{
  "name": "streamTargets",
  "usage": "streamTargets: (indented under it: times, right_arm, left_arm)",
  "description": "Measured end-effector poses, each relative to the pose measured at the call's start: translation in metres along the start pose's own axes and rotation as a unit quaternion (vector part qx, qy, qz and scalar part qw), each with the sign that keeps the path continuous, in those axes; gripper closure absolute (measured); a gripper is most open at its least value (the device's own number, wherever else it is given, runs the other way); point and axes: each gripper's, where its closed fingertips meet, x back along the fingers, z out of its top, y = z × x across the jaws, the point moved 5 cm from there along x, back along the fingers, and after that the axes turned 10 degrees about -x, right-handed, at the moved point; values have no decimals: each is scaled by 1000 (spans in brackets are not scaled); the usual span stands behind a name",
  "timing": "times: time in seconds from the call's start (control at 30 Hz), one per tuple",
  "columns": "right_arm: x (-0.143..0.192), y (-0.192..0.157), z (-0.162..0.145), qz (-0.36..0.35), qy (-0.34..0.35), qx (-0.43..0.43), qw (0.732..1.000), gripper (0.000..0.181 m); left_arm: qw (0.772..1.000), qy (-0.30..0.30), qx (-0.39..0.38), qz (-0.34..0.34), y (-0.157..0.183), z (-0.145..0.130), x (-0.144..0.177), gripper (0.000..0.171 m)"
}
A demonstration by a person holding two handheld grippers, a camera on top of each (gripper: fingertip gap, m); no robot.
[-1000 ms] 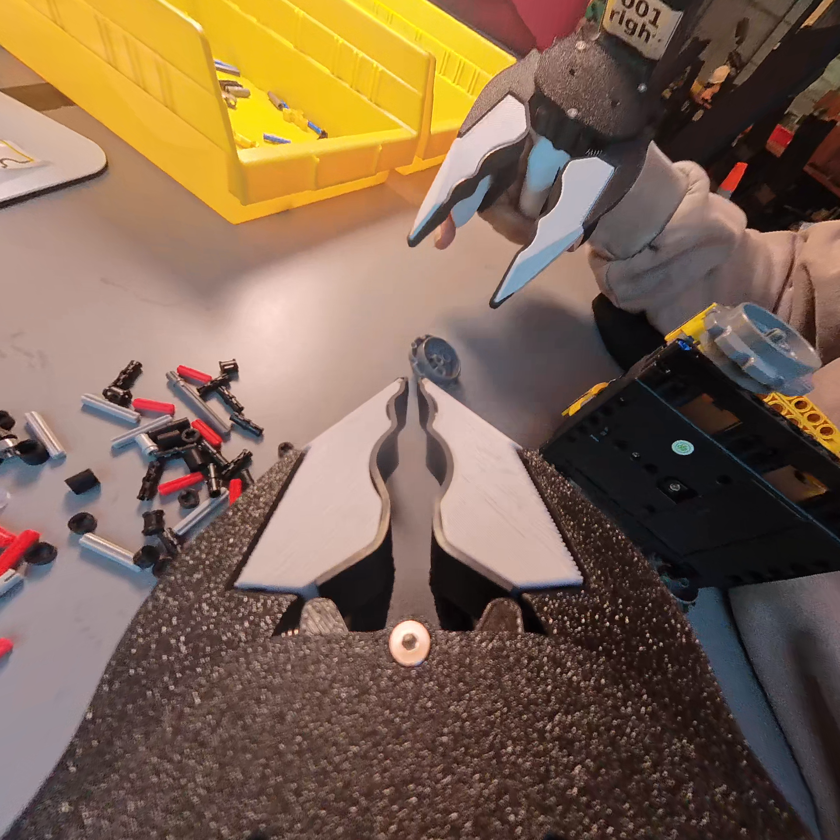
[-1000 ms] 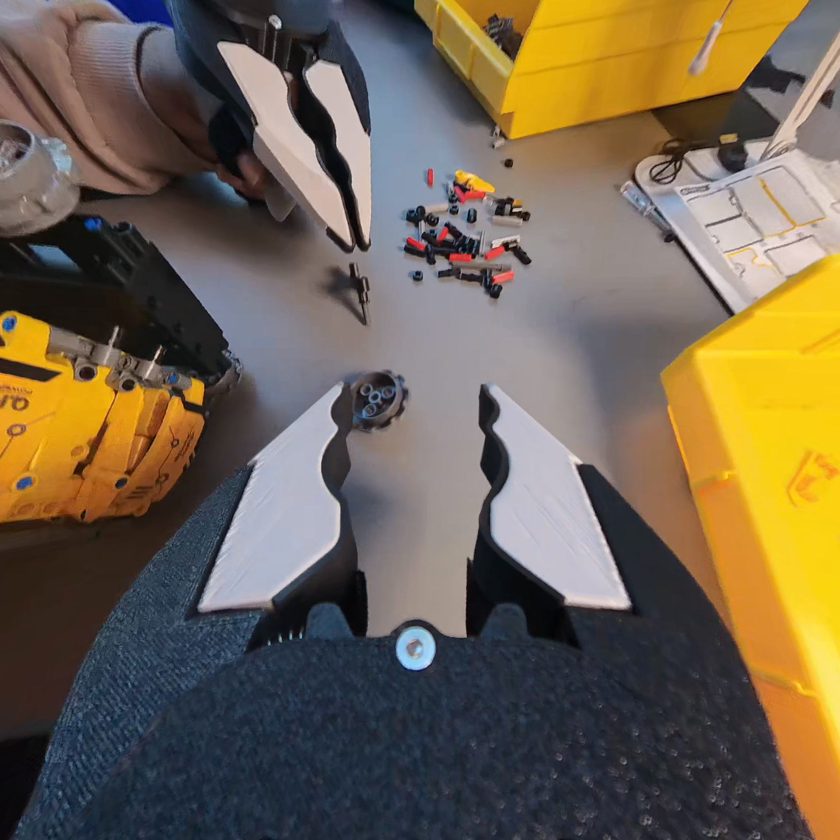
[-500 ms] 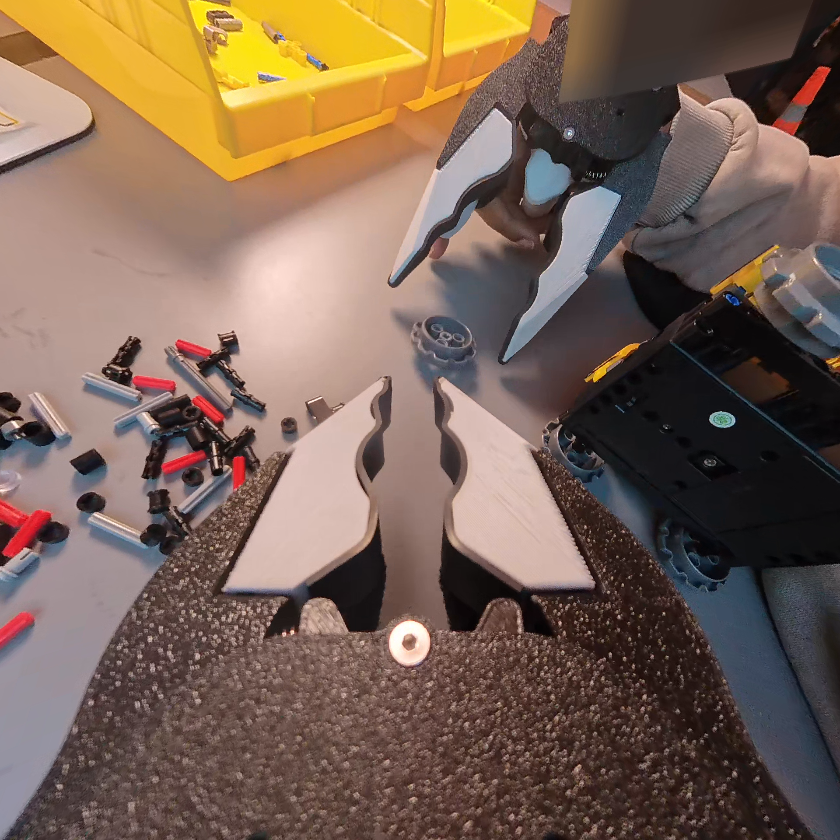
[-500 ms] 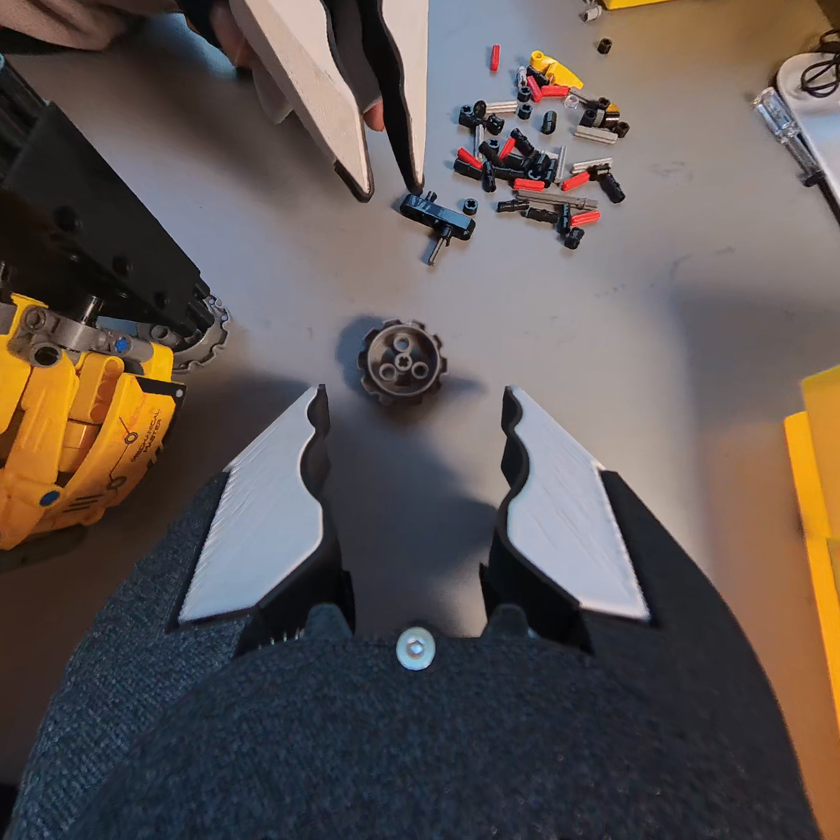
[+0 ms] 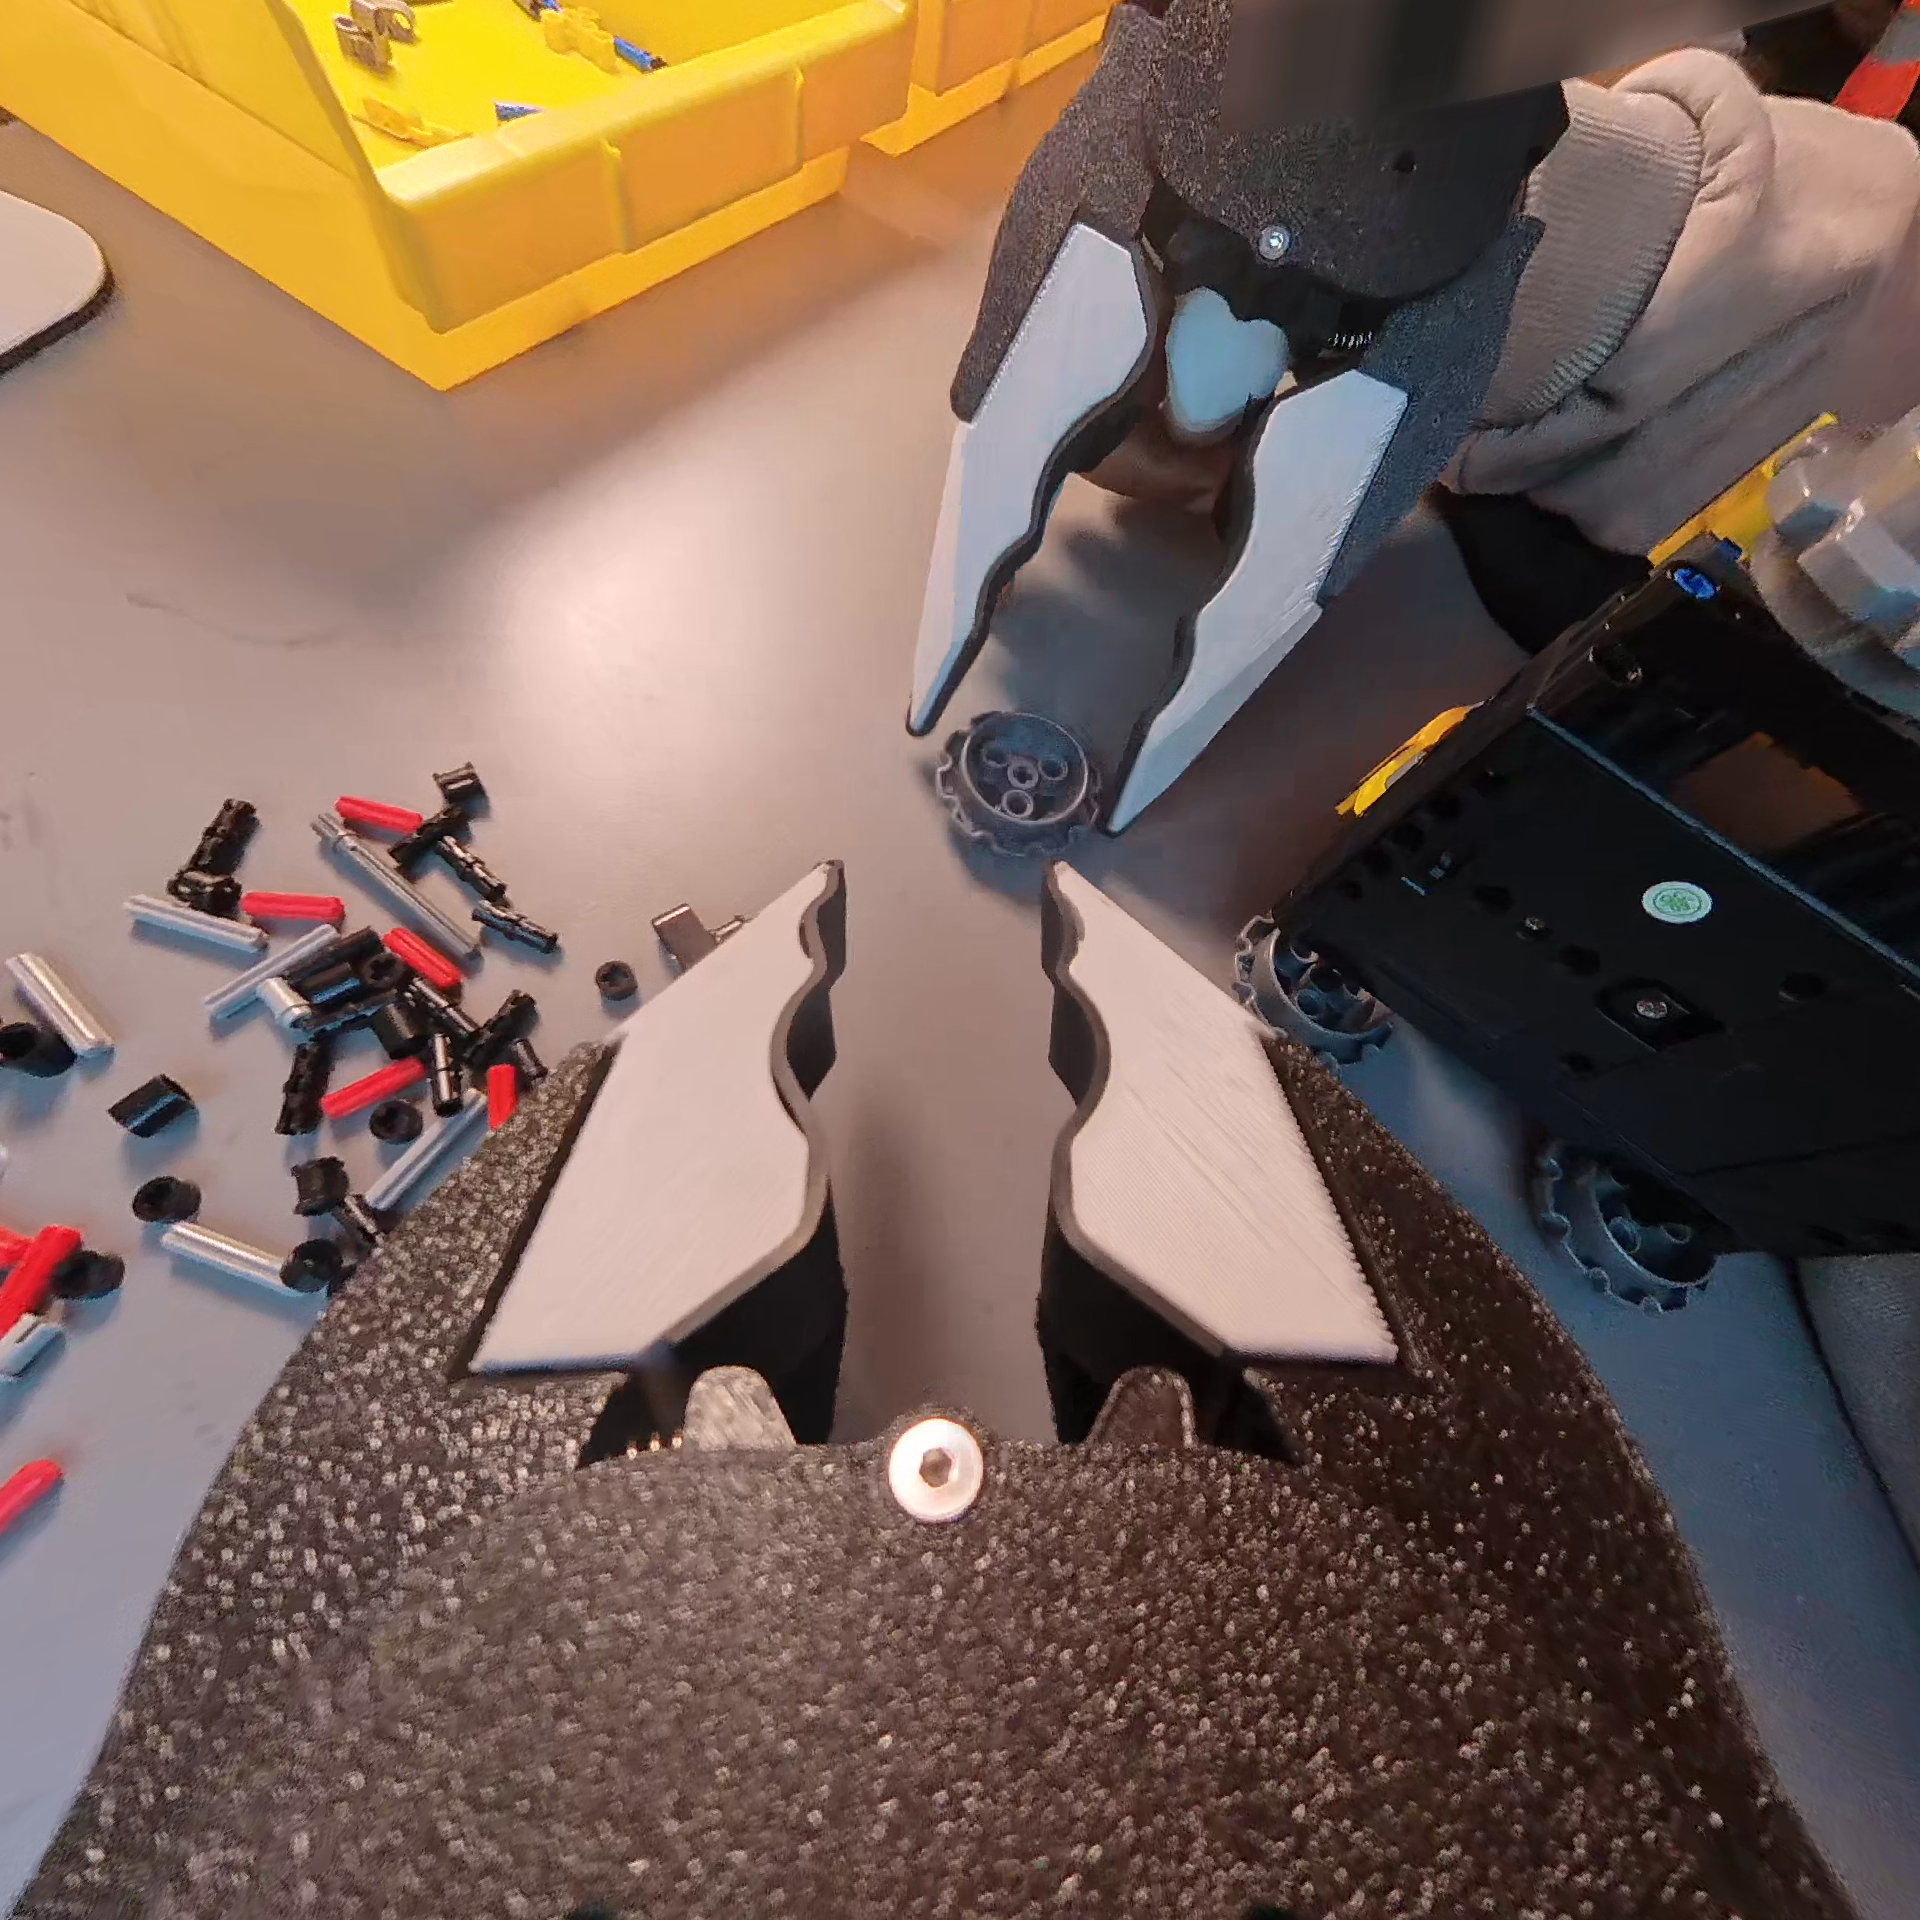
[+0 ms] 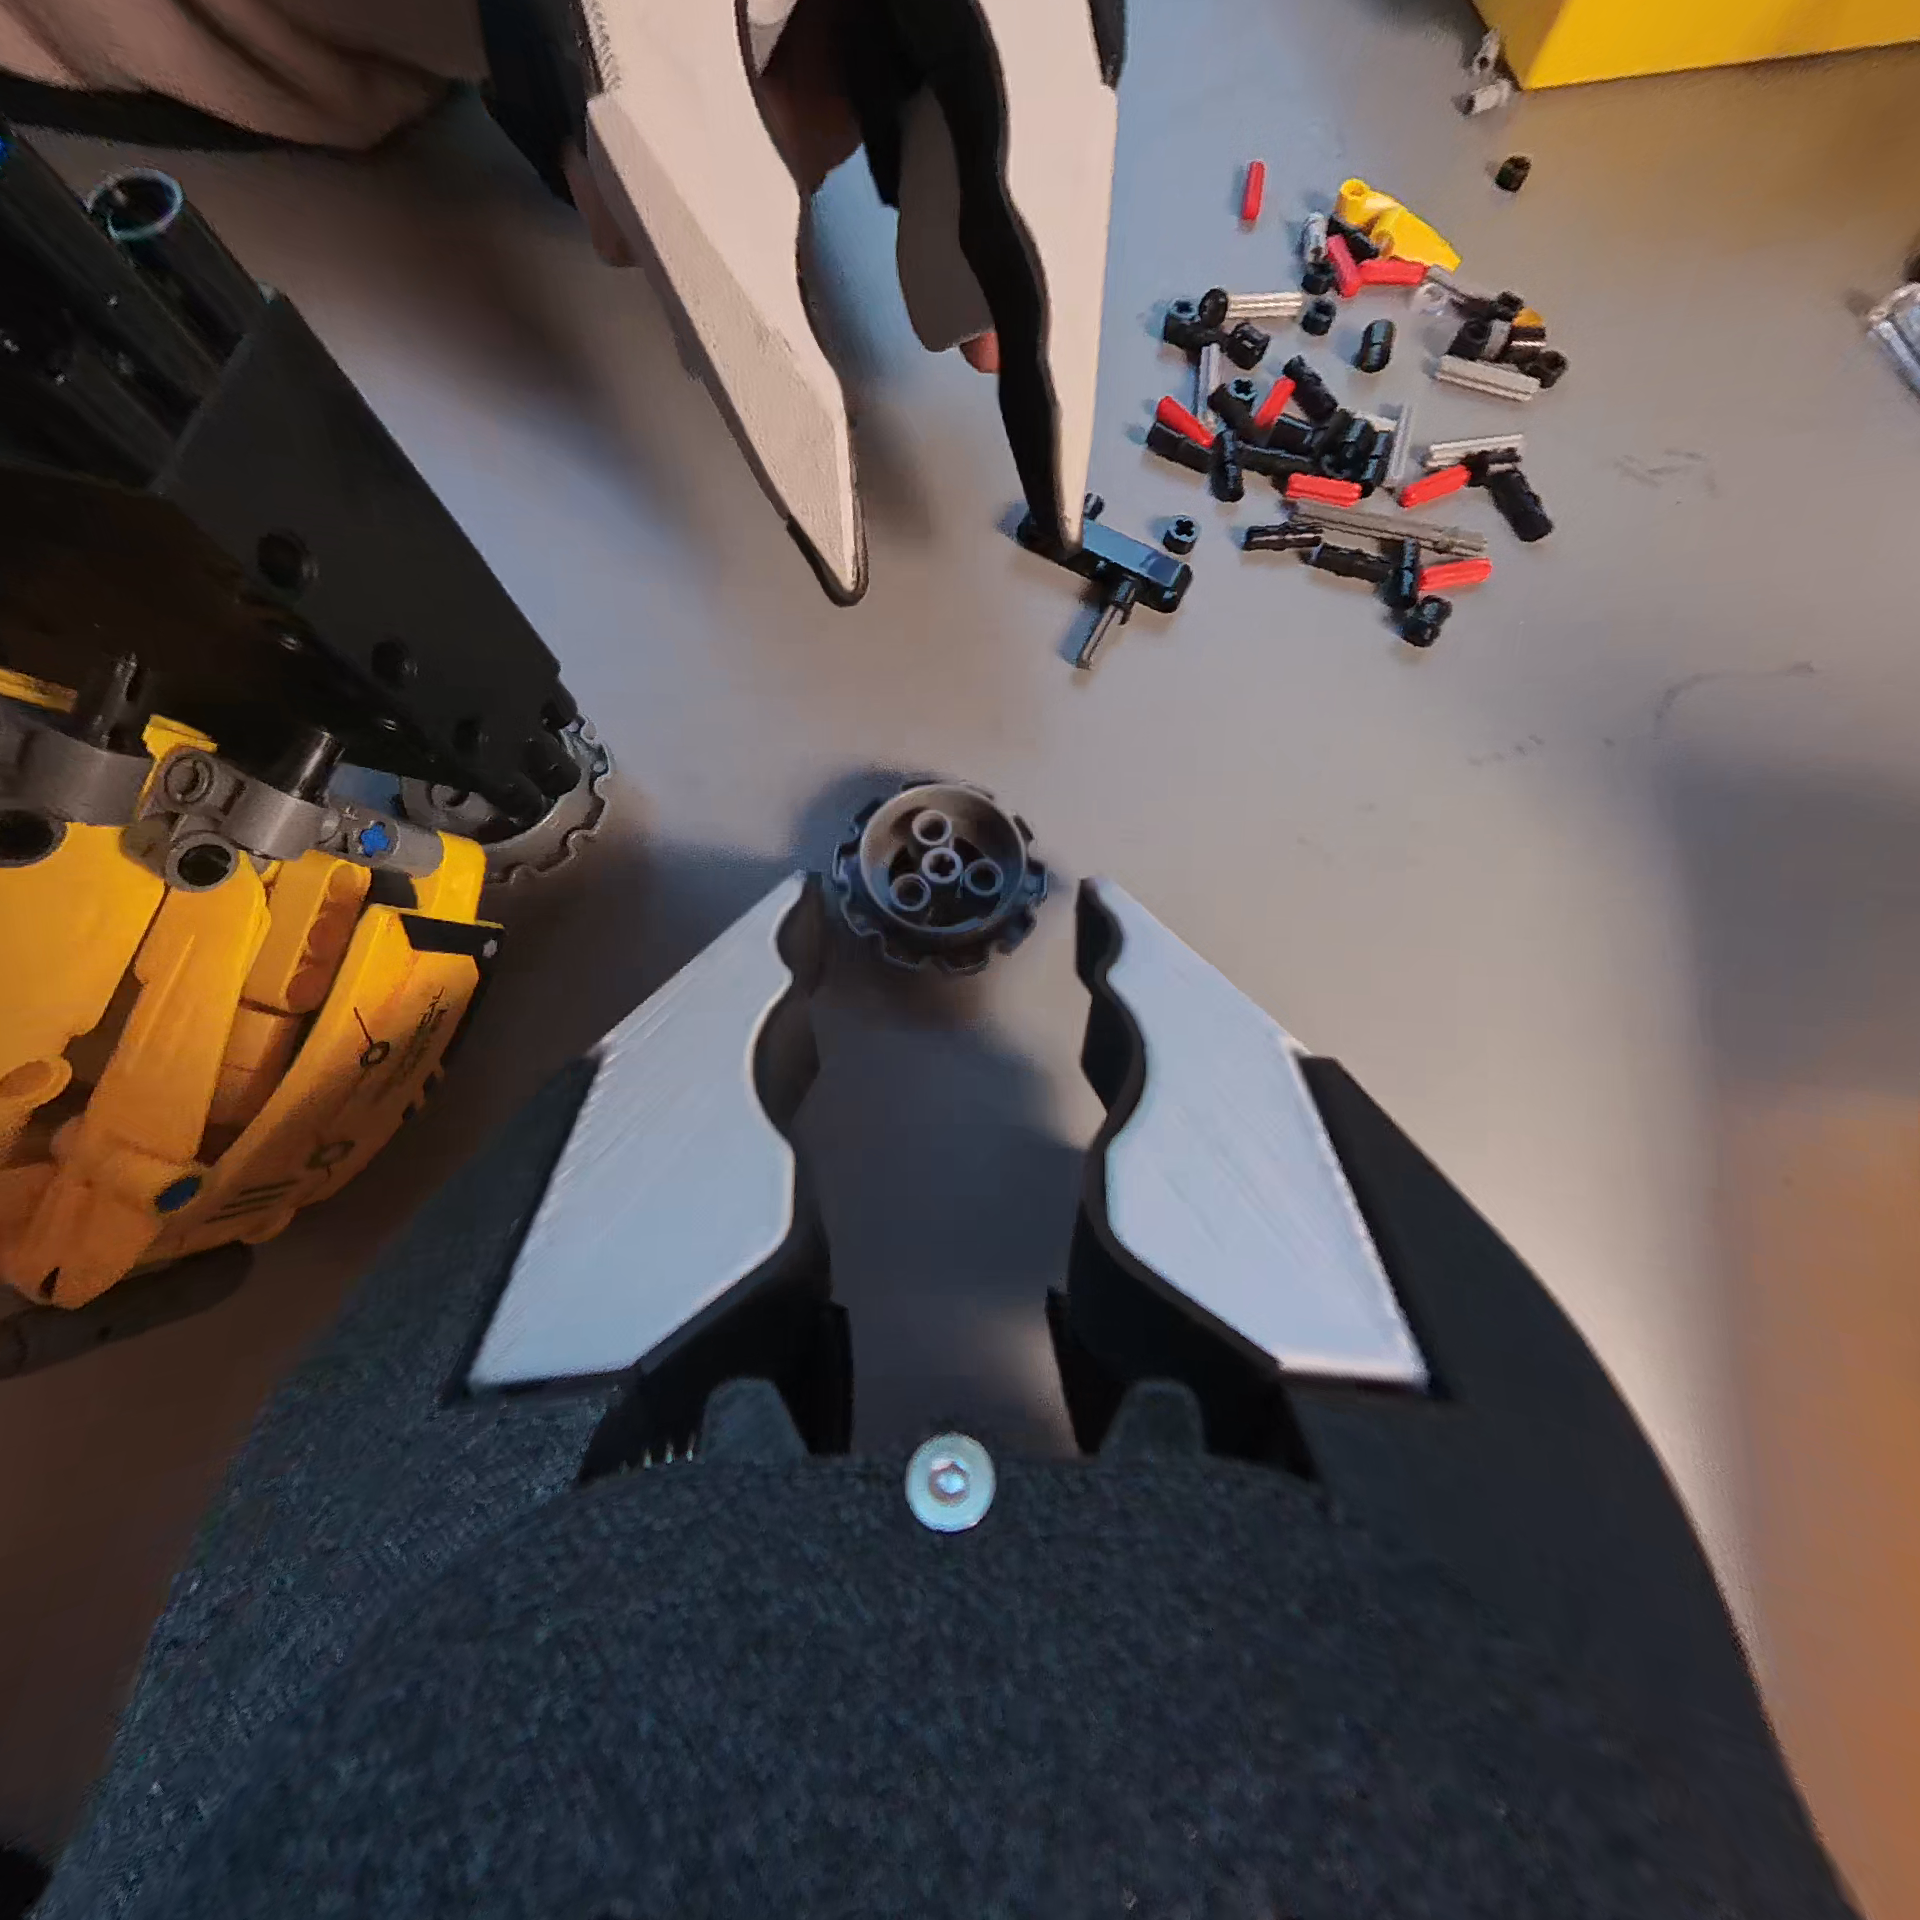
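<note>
Wheel (image 6: pixel 940 878): small, dark grey, with a toothed rim. It lies flat on the grey tabletop (image 5: pixel 520 571), well in from any visible edge. Its open hub face points up and shows a centre hole ringed by three round sockets. Its axis stands upright to the tabletop. The part is round and has no long axis in plan.

Right gripper (image 5: pixel 1018 777): released and holding nothing. It points steeply down, with its two fingertips low at the tabletop on either side of the wheel. In the right wrist view one fingertip sits against the toothed rim or just beside it, and contact cannot be confirmed. The other fingertip stands clear with a visible gap. A light sleeve (image 5: pixel 1662 260) shows behind this gripper.

Left gripper (image 5: pixel 943 873): released and empty, with its jaws parted. It is near the wheel but apart from it. In the right wrist view one of its fingertips stands at or over a black connector with a grey pin (image 6: pixel 1127 571). Whether they touch cannot be told.

Surroundings:
- A black and yellow tracked model (image 6: pixel 208 935) lies just beside the wheel, its own toothed wheels showing.
- Loose small parts (image 5: pixel 343 997), black, red and grey, are scattered on the other side.
- Yellow bins (image 5: pixel 520 208) stand farther back on the tabletop.
</note>
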Motion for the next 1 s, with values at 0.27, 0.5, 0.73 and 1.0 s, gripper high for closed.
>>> streamTargets:
  times: [0.27, 0.5, 0.73, 1.0]
  right_arm:
    - [19, -1, 25, 122, 118, -156, 973, 142]
    - [14, -16, 34, 237, 136, -232, 934, 142]
    - [28, -2, 47, 237, 224, -266, 907, 139]
    - [32, -4, 58, 7, 259, -29, 965, 136]
  left_arm:
    - [993, 58, -103, 20, 12, 17, 6, 130]
    - [949, 67, -294, 92, 31, 27, 10, 137]
    - [992, 122, -30, -3, 10, 31, 18, 158]
    - [907, 207, 338, -144, -15, 18, 22, 158]
